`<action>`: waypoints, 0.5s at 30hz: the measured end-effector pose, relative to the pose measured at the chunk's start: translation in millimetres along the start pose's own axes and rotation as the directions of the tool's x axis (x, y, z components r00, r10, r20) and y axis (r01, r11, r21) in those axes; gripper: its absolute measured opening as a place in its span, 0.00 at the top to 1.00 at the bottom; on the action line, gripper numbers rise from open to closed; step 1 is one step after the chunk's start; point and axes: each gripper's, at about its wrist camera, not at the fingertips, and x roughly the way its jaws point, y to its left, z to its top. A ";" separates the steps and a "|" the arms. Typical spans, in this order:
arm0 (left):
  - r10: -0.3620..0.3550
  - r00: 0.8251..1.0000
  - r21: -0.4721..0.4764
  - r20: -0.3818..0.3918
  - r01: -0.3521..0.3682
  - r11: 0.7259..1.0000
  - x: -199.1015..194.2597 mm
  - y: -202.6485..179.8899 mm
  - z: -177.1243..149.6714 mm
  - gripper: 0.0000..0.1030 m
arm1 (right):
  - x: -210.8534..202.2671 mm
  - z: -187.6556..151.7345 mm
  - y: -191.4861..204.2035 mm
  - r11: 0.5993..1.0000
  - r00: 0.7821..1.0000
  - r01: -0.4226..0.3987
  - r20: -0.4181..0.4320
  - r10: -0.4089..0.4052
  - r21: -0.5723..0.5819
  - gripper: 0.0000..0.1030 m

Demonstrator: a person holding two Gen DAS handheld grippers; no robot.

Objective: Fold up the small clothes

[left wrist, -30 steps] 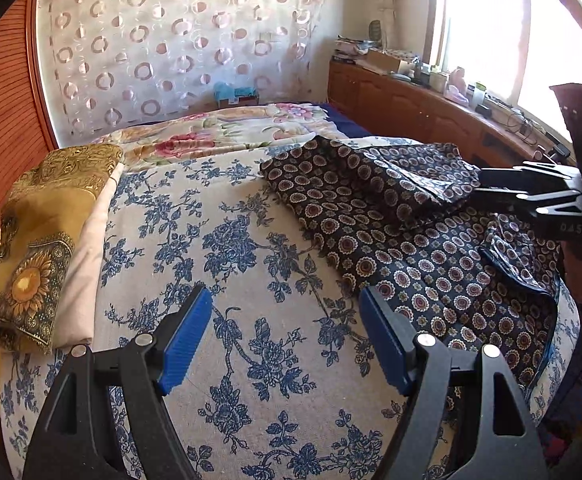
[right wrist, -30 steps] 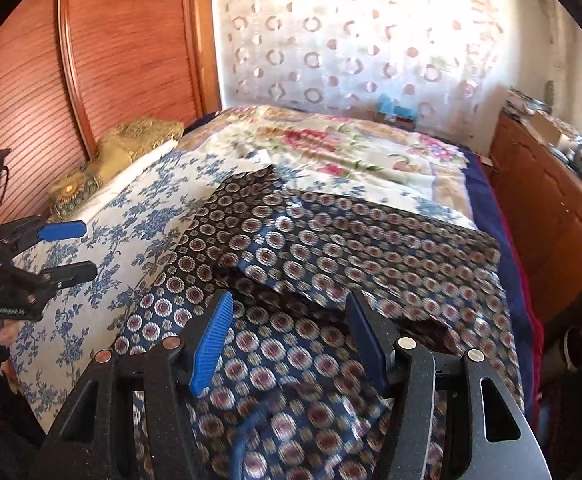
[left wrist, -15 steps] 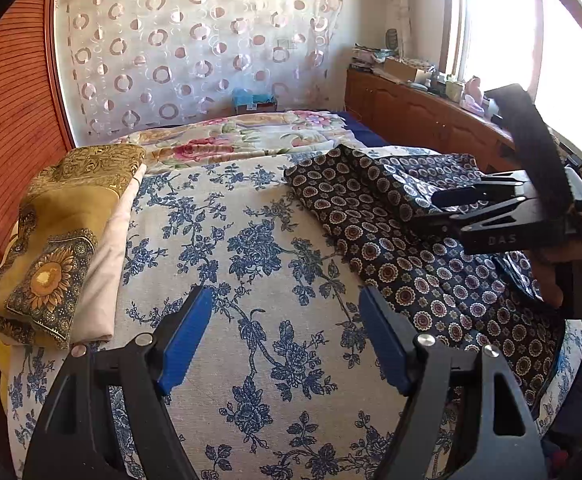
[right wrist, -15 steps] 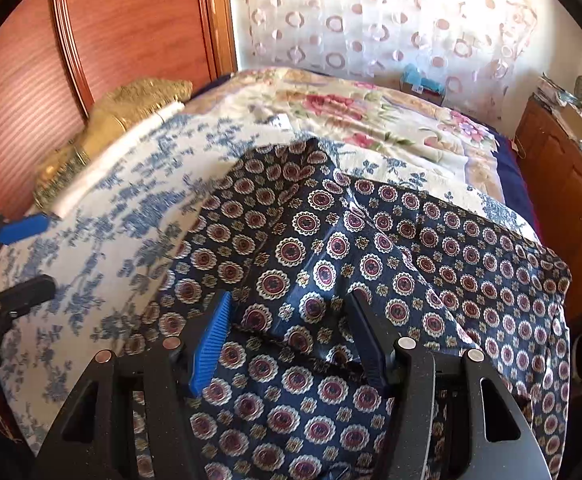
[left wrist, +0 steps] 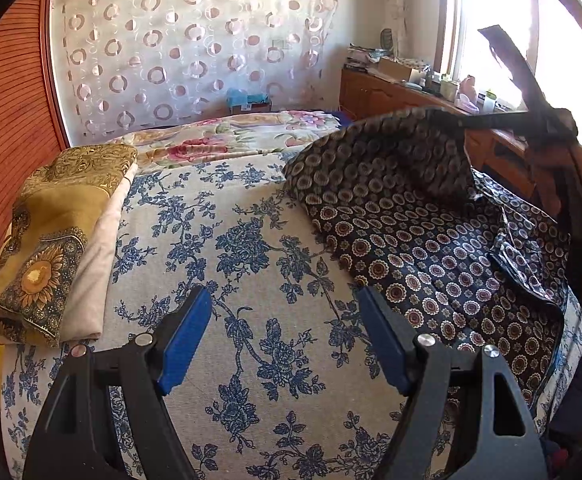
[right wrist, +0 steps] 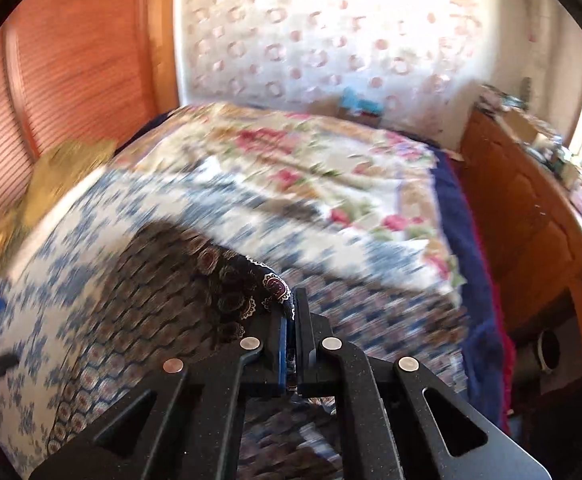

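Garment [left wrist: 431, 240]: thin, limp, light. Right tongs [right wrist: 291, 312] clamped on its hem at 12 o'clock; left tongs [left wrist: 283, 344] wide, empty. Next grab: corner at 2 o'clock.

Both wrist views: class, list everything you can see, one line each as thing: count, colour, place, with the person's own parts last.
Patterned garment: one, navy with medallions, right side of bed, one edge lifted.
Bedsheet: one, cream with blue flowers, covering the bed.
Floral quilt: one, cream and pink, far end of bed.
Folded cloths: one stack, gold over beige, left edge.
Cabinet: one, wooden, under window.
Left gripper: open, above bedsheet.
Right gripper: shut on garment edge.
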 end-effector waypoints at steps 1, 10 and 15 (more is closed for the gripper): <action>-0.002 1.000 0.002 0.000 0.002 1.000 -0.3 -1.5 -0.4 0.25 | -0.6 6.3 -8.4 1.000 1.000 0.019 0.003 -0.019 0.012 0.98; -0.022 1.000 0.036 -0.016 0.023 0.999 4.3 -14.3 -0.6 0.25 | 20.2 19.6 -41.3 0.977 0.978 0.190 -0.108 -0.179 0.099 0.69; -0.033 0.999 0.049 -0.021 0.034 0.998 6.7 -23.1 -0.9 0.25 | 2.0 4.2 -33.5 0.986 0.987 0.145 -0.078 -0.138 0.088 0.50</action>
